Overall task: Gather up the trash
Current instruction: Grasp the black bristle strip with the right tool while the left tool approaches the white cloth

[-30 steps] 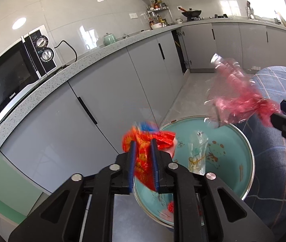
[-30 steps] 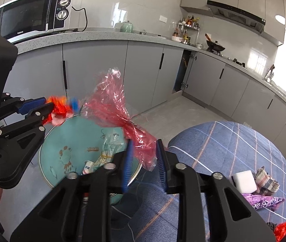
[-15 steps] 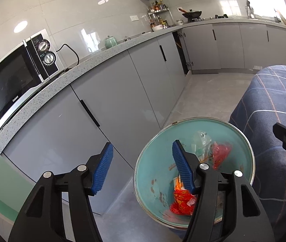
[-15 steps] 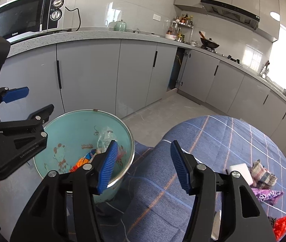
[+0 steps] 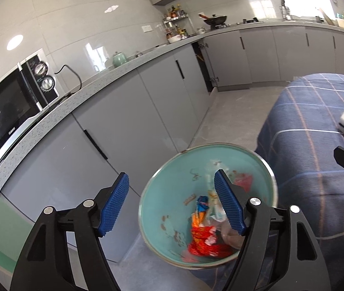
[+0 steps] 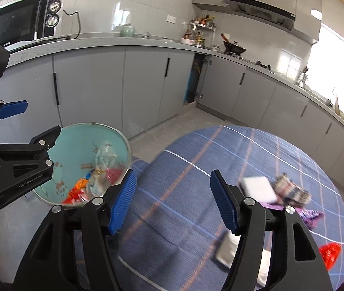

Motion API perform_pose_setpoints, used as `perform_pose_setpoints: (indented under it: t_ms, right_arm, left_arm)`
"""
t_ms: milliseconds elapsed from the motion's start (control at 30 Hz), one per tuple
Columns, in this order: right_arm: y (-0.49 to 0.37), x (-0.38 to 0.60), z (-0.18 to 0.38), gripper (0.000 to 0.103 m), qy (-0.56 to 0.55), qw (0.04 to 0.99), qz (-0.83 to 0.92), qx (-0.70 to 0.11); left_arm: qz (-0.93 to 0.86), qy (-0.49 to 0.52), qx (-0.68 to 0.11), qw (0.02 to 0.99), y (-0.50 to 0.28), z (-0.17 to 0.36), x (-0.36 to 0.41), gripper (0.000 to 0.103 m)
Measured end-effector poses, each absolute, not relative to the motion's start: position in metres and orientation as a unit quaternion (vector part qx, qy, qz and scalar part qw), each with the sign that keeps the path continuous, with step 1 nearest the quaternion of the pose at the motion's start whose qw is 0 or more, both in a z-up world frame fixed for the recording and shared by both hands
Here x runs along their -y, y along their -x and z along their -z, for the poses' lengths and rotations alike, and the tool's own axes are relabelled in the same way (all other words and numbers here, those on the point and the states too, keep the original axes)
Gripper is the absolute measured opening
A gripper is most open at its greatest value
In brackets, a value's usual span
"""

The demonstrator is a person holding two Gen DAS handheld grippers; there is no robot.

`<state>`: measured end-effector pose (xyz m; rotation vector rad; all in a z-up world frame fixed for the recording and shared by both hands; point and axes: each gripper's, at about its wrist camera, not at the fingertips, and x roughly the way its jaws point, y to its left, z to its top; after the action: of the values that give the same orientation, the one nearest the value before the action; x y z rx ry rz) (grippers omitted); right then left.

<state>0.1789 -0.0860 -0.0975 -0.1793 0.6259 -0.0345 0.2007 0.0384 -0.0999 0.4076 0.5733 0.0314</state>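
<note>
A teal bin [image 5: 172, 194] stands on the floor beside the blue plaid table [image 6: 220, 157]. A red-orange wrapper [image 5: 203, 240], clear plastic [image 6: 106, 155] and red film [image 6: 113, 172] lie inside it. My left gripper [image 5: 170, 177] hangs above the bin's near rim, jaws opening, nothing between them. My right gripper [image 6: 174, 173] is over the table edge next to the bin [image 6: 79, 145], jaws opening and empty too. On the table lie a white sponge [image 6: 257, 185], a plaid rag [image 6: 290, 191], a purple wrapper [image 6: 310, 214] and a red wrapper [image 6: 329, 252].
Grey cabinets [image 5: 123, 126] under a speckled counter [image 5: 50, 114] run behind the bin. A microwave [image 5: 9, 111] and a green pot [image 5: 119, 59] sit on it, a wok [image 6: 233, 47] farther along. Bare floor [image 6: 196, 118] lies between cabinets and table.
Both grippers went from shut to open. The red-orange wrapper fell from the left one and the red film from the right one into the bin. The right view swung toward the table.
</note>
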Motion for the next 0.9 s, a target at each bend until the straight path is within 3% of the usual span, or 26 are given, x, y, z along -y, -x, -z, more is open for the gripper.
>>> perform_pose_setpoints:
  t_ms: [300,900]
  right_arm:
    - [-0.145,0.13,0.096,0.071,0.076,0.946,0.067,-0.309]
    - [-0.082,0.205,0.107,0.073,0.048,0.931,0.166,-0.321]
  left_arm:
    - [0.029,-0.222,-0.278,0.934,-0.179,0.112,0.012,0.077]
    - [0.106,-0.258,-0.25,0.927,-0.139,0.117,0.091,0.083]
